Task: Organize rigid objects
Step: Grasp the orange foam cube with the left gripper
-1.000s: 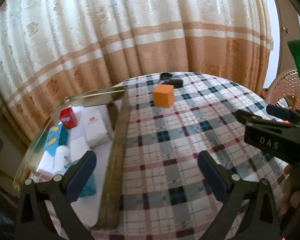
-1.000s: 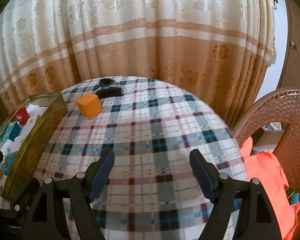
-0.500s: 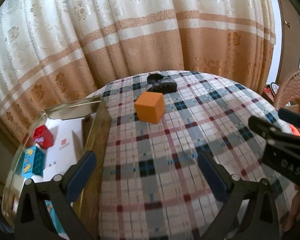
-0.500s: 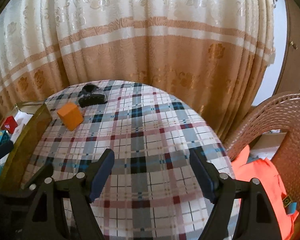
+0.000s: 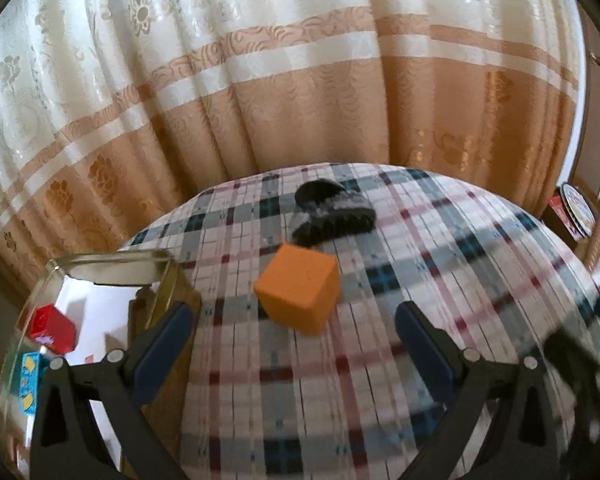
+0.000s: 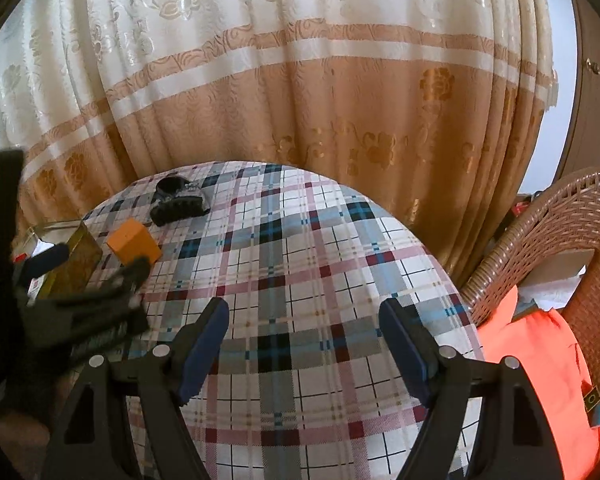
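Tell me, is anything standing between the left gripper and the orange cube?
Nothing visible. The left gripper is open and only bare plaid tablecloth lies before the orange cube. The black hair clip sits beyond it.

My right gripper (image 6: 304, 344): I see it wide open over checked table (image 6: 320, 248).
Orange block (image 6: 134, 245): beside tray (image 6: 74, 258).

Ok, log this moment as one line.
left gripper: open, empty, facing orange cube | right gripper: open, empty | black hair claw clip: on plaid tablecloth behind cube | tray: holds red block
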Motion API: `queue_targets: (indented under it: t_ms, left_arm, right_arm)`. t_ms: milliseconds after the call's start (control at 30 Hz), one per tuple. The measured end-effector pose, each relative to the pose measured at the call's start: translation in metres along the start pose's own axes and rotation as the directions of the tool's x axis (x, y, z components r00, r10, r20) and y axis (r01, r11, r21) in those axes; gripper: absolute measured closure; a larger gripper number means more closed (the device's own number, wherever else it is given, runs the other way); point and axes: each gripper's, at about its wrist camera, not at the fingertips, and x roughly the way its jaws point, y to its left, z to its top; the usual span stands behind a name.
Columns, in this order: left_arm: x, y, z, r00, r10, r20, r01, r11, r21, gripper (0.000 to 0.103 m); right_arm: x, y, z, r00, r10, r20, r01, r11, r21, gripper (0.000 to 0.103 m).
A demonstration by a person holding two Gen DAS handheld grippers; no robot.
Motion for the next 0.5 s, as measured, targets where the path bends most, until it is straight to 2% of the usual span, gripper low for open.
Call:
queue_targets:
  t_ms: [167, 267, 367, 500]
  left_arm:
    - [0.025, 0.006, 0.014, 0.999, 0.006, -0.041, -0.008, 0.999, -0.050, 0.001]
    - [0.035, 0.005, 0.020, 0.998, -0.017, -0.059, 0.012, 0.997, -0.080, 0.001]
    - [0.042, -0.001, 0.021, 0.997, -0.008, -0.074, 0.003, 0.998, -0.064, 0.001]
    - [0.057, -0.003, 0.019, 0.990, -0.035, -0.138, 0.026, 0.997, -0.071, 0.019]
  right_arm:
    - [0.002, -0.001, 0.000, 1.000, 0.016, -0.010, -0.016, 1.000, 0.003, 0.024]
    - [0.005, 0.001, 0.000, 0.999, 0.029, -0.026, -0.029, 1.000, -0.002, 0.024]
    - [0.011, -0.002, 0.001, 0.998, 0.049, -0.047, -0.049, 0.999, 0.016, 0.024]
    - [0.016, -0.006, 0.000, 0.996, 0.061, -0.069, -0.059, 0.997, 0.042, 0.024]
